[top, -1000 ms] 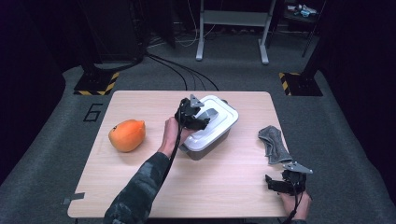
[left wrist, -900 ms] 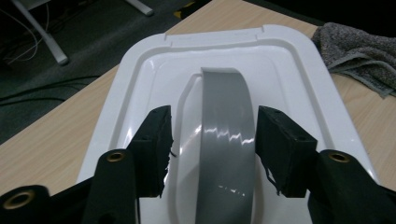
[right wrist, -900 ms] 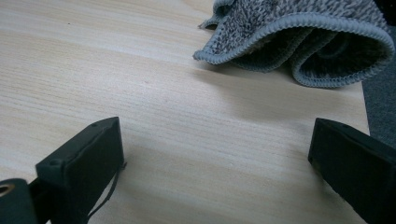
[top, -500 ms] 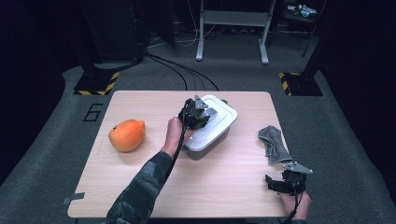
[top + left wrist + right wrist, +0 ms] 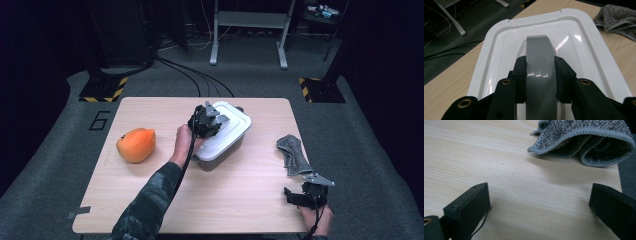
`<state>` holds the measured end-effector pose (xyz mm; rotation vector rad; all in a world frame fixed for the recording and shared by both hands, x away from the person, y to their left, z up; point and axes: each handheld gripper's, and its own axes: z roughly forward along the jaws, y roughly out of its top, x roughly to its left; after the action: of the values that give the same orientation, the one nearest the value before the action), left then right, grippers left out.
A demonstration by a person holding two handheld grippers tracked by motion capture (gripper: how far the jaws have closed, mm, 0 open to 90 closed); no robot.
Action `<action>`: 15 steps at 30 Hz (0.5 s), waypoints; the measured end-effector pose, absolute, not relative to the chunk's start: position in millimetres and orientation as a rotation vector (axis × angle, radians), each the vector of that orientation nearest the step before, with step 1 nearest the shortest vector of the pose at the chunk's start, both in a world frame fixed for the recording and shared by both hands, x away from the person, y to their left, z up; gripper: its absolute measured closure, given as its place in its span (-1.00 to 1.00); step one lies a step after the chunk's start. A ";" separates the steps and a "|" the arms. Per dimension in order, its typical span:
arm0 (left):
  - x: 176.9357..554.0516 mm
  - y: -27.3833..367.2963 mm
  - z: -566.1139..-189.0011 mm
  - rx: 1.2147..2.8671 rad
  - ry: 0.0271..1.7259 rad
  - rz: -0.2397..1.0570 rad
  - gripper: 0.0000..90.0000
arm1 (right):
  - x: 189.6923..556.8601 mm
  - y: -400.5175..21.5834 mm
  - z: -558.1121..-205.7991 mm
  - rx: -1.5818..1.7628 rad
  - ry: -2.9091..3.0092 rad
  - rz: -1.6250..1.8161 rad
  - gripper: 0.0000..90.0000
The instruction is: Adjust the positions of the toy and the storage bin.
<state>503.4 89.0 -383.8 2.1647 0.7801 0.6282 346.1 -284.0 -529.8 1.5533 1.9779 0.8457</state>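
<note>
The left gripper (image 5: 540, 82) is clamped on the grey curved plastic handle (image 5: 539, 62) that stands on top of the white plastic lid (image 5: 584, 50). In the left gripper view both black jaws press against the two sides of this handle. One second ago these jaws were wider and stood over the lid; they have just been closing, and now the handle is held firmly between them. The hand itself has kept its place over the box.

In my judgement this means the grasp is finished and the next step is to lift the lid off the grey plastic storage box (image 5: 220, 152). The lid looks seated all around its rim, so the pull should go straight up, otherwise the whole box may rise or tip with it.

The box with its lid stands near the middle of the wooden table (image 5: 240, 195), somewhat closer to the far edge, and it is turned diagonally to the edges. The orange rounded soft thing (image 5: 135, 145) lies well apart, toward the left edge. The grey crumpled terry cloth (image 5: 292, 155) lies near the right edge.

The right gripper (image 5: 540, 202) rests at the near right corner of the table with its jaws wide apart and nothing between them; the cloth is just beyond it. It has not moved in the last second and seems to wait.
</note>
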 end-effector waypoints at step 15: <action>506.8 110.1 -384.6 2.161 0.862 0.705 0.48 | 346.0 -284.0 -529.8 1.553 1.978 0.845 -0.94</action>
<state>506.8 110.1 -384.6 2.1612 0.8617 0.7054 346.0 -284.0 -529.8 1.5532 1.9784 0.8450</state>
